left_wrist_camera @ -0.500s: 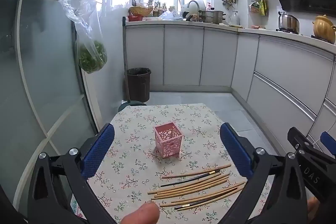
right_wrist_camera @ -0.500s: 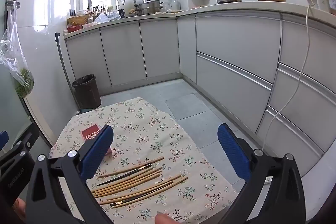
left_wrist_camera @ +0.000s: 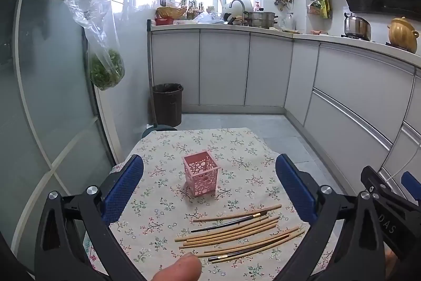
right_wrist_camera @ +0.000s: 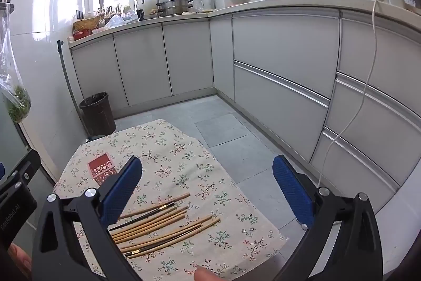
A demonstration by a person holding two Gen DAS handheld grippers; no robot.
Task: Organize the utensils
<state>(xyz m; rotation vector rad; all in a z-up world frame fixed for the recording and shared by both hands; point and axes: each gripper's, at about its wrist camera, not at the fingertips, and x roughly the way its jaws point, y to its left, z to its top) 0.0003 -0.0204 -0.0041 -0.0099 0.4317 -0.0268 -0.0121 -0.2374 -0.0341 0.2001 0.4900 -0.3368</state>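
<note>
Left claw (left_wrist_camera: 209,183): black frame arms, blue ribbed pads, jaws spread full wide, nothing between them; hovers above the surface, angled downward. A fingertip (left_wrist_camera: 179,267) shows at the bottom edge of its view.

Right claw (right_wrist_camera: 206,187): same build, jaws likewise at full spread and empty, held over the right part of the surface.

Chopsticks (left_wrist_camera: 236,233): a loose bundle lying flat on the near part of the surface, roughly parallel, some touching. Most are plain tan wood or bamboo; two are dark with gold bands. Thin, round, tapered.

Utensil holder (left_wrist_camera: 201,177): pink plastic, square, open-topped, walls pierced with round holes. Stands upright near mid-surface, beyond the chopsticks and apart from them.

Surface (left_wrist_camera: 163,149): small table under a cream cloth printed with small floral sprigs.

Room: kitchen with grey tiled floor, pale flat-fronted cabinets along two walls, bright window at the far end. Dark round waste bin (left_wrist_camera: 167,103) on the floor by the cabinets. Clear plastic bag of greens (left_wrist_camera: 105,65) hangs on the left by a glass door. Steel pot (left_wrist_camera: 357,26) and ochre clay pot (left_wrist_camera: 402,34) on the countertop at right.
</note>
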